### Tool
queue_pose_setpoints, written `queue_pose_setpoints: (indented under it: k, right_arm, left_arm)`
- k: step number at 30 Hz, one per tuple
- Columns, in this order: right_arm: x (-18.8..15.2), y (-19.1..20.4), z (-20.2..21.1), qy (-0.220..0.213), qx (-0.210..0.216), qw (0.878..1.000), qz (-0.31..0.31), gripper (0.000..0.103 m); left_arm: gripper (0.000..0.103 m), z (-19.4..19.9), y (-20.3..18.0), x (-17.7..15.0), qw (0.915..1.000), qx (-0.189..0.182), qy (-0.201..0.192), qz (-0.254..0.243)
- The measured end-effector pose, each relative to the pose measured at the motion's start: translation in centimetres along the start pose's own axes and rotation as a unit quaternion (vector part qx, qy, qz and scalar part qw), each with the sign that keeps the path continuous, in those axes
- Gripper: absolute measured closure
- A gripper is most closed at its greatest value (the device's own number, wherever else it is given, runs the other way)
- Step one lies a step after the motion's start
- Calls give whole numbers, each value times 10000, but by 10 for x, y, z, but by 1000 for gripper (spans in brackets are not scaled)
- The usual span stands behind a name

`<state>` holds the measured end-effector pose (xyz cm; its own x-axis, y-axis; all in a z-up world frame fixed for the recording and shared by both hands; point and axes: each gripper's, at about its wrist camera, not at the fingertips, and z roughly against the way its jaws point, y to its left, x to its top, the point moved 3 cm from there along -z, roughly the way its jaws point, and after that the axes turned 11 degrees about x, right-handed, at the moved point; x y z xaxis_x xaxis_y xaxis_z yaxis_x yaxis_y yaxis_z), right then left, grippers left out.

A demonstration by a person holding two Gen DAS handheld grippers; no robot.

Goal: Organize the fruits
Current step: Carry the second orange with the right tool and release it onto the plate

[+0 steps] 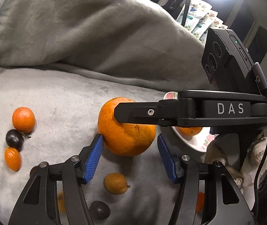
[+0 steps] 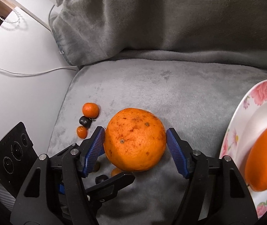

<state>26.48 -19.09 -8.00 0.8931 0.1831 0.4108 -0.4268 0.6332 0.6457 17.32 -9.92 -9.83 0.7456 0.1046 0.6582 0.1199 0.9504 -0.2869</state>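
A large orange [image 2: 135,140] rests on the grey plush seat [image 2: 171,93]. My right gripper [image 2: 135,130] has it between its blue pads, and both pads press on its sides. From the left wrist view, one right finger [image 1: 133,112] crosses the orange [image 1: 127,136]. My left gripper [image 1: 129,137] stands open around the near side of the orange; its left pad tip meets the peel and the right tip stands a little off. To the right is a flowered plate [image 2: 232,131] with another orange [image 2: 264,157] on it.
A mandarin [image 1: 23,119], a dark plum [image 1: 14,139] and a kumquat [image 1: 12,158] lie at the left. A tan fruit [image 1: 115,183] and a dark one [image 1: 99,210] lie under my left gripper. The grey backrest [image 1: 77,28] rises behind. A white cable [image 2: 30,73] runs past the seat's left edge.
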Motion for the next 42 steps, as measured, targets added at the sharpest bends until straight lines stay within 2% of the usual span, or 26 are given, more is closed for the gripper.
queue_pose_setpoints:
  k: [9, 21, 31, 42]
  right_arm:
    - [-8, 10, 36, -346, 14, 9994, 71, 32]
    - [-32, 2, 97, -845, -156, 9963, -4, 32]
    - [-56, -31, 150, -1253, -295, 9912, -311, 32]
    - [-69, -78, 189, -1568, -302, 9840, -789, 32]
  left_arm:
    - [45, 19, -24, 5, 9994, -50, -279, -211]
    - [45, 27, -81, 8, 9968, -316, -445, -582]
    - [45, 14, -137, 9, 9923, -568, -394, -1029]
    - [45, -8, -184, 6, 9865, -750, -202, -1441]
